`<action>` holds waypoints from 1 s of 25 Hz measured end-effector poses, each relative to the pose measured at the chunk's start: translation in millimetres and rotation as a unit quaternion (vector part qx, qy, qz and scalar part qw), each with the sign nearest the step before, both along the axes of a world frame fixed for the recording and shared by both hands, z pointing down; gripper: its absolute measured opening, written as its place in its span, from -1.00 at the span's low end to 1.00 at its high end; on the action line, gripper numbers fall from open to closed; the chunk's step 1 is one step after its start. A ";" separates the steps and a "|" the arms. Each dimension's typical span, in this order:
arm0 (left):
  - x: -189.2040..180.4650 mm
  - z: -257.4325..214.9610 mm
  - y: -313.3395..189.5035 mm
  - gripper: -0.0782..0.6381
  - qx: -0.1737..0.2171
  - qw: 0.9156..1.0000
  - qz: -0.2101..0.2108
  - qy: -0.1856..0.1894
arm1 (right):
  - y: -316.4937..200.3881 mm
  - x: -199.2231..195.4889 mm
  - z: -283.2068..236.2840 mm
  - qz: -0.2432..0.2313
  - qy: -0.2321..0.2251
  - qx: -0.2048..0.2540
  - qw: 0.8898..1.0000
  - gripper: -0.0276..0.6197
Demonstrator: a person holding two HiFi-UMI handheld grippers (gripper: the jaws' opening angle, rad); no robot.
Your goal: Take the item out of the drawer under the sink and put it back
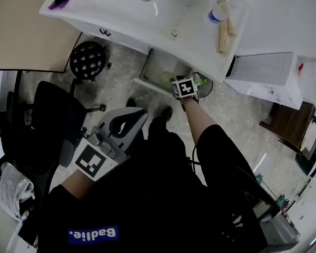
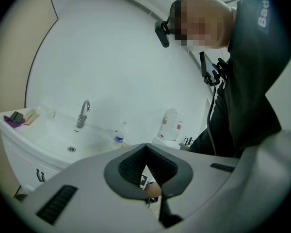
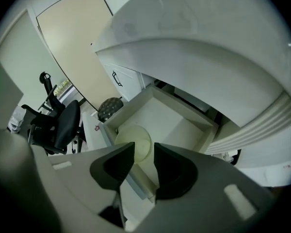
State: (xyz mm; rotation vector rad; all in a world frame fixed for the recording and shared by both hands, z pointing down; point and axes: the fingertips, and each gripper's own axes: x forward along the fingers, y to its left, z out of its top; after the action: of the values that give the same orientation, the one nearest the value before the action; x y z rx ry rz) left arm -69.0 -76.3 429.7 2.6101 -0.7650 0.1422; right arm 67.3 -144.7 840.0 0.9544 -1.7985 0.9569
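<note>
The drawer (image 1: 151,67) under the white sink (image 1: 116,9) stands pulled out. A pale yellow-green round item (image 1: 166,79) lies inside it, at its front left corner (image 3: 136,141) in the right gripper view. My right gripper (image 1: 185,80) reaches down to the drawer's (image 3: 184,111) front edge. Its jaws (image 3: 144,153) are open with a narrow gap, just short of the item and holding nothing. My left gripper (image 1: 137,117) hangs back near my body, shut and empty. In its own view the jaw tips (image 2: 153,194) meet and point up at the sink.
A black office chair (image 1: 52,115) and a round black stool (image 1: 88,59) stand left of the drawer. A bottle (image 1: 217,13) and wooden pieces lie on the sink's right rim. A white cabinet (image 1: 263,73) and a brown stand (image 1: 287,123) are to the right.
</note>
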 end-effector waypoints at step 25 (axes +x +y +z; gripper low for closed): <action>-26.7 12.6 3.0 -0.81 -0.015 1.000 -0.008 -0.025 | -6.8 1.2 45.9 -0.006 0.047 -0.045 0.998 -0.79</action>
State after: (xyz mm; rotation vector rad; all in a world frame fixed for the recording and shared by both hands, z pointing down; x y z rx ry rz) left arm -95.7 -73.3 442.3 2.5805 -0.7935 0.2140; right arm 68.5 -151.5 885.9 0.9158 -1.6667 0.9617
